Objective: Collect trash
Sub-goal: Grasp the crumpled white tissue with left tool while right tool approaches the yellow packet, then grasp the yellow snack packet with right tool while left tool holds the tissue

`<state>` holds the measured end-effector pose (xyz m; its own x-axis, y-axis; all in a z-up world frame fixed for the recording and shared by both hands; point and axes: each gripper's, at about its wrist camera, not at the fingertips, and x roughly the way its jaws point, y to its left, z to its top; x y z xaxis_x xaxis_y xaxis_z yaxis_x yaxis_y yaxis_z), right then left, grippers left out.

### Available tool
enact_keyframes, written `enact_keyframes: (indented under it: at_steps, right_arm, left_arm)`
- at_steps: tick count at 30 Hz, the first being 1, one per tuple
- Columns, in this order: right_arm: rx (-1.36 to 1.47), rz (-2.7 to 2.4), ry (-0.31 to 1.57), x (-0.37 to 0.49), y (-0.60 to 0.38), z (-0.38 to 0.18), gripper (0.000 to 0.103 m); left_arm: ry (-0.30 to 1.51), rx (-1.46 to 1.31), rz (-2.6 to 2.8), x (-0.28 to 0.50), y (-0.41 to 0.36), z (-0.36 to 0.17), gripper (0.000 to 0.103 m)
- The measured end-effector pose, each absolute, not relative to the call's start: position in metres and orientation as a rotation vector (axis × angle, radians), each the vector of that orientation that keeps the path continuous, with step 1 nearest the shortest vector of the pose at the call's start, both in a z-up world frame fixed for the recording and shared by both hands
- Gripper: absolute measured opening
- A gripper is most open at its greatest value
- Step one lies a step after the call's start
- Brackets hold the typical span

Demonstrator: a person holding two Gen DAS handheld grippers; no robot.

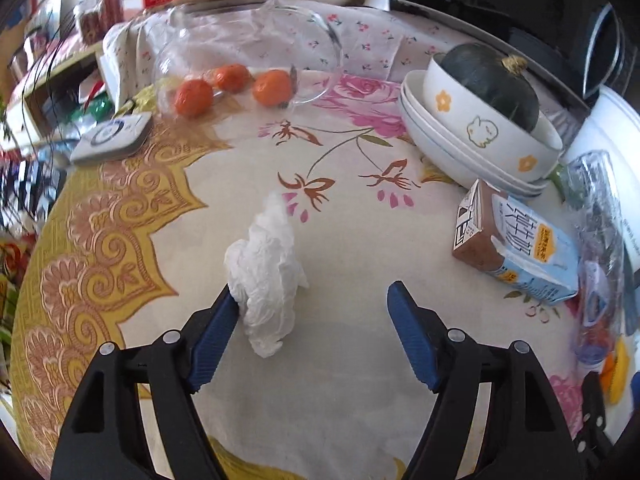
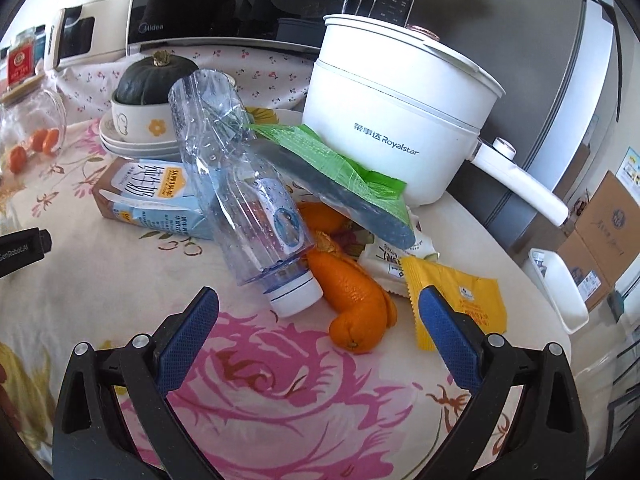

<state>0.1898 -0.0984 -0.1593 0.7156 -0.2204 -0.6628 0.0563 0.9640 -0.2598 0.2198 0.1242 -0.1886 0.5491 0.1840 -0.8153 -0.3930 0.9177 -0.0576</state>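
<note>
Where the flowered tablecloth (image 1: 352,216) lies bare, one crumpled white tissue (image 1: 266,276) sits between the spread fingers of the left gripper (image 1: 312,300), touching the left-hand pad (image 1: 216,340) and apart from the other; nothing is clamped. Three oranges (image 1: 232,88) lie in one tipped glass jar (image 1: 248,52). One dark squash (image 1: 492,80) fills one bowl (image 1: 480,128) on stacked plates. One milk carton (image 2: 156,200) lies flat. One clear plastic bottle (image 2: 248,200) leans across it, its white cap just ahead of the right gripper (image 2: 318,312), which stands wide and empty. Orange peel (image 2: 352,304), one yellow sachet (image 2: 464,300), and one green-edged packet (image 2: 340,176) lie beside one white electric pot (image 2: 400,120).
</note>
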Motion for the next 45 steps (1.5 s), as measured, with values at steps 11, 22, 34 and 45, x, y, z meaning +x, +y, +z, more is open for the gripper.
enact_keyframes:
  at_steps: [11,22,34,45]
  right_arm:
    - [-0.249,-0.191,0.779,0.21,-0.124,-0.158,0.096]
    - [0.065,-0.192,0.791,0.214,-0.247,-0.138,0.096]
    - [-0.267,-0.119,0.893,0.225,-0.241,-0.18,0.096]
    - [0.066,-0.102,0.93,0.234,-0.286,-0.179,0.021]
  left_arm:
    - [0.911,-0.159,0.251,0.224,0.114,-0.187,0.018]
    - [0.893,-0.273,0.087,0.218,0.086,-0.159,0.018]
    - [0.87,-0.264,-0.034,0.203,0.064,-0.136,0.018]
    - [0.876,-0.222,-0.085,0.202,0.047,-0.139,0.019]
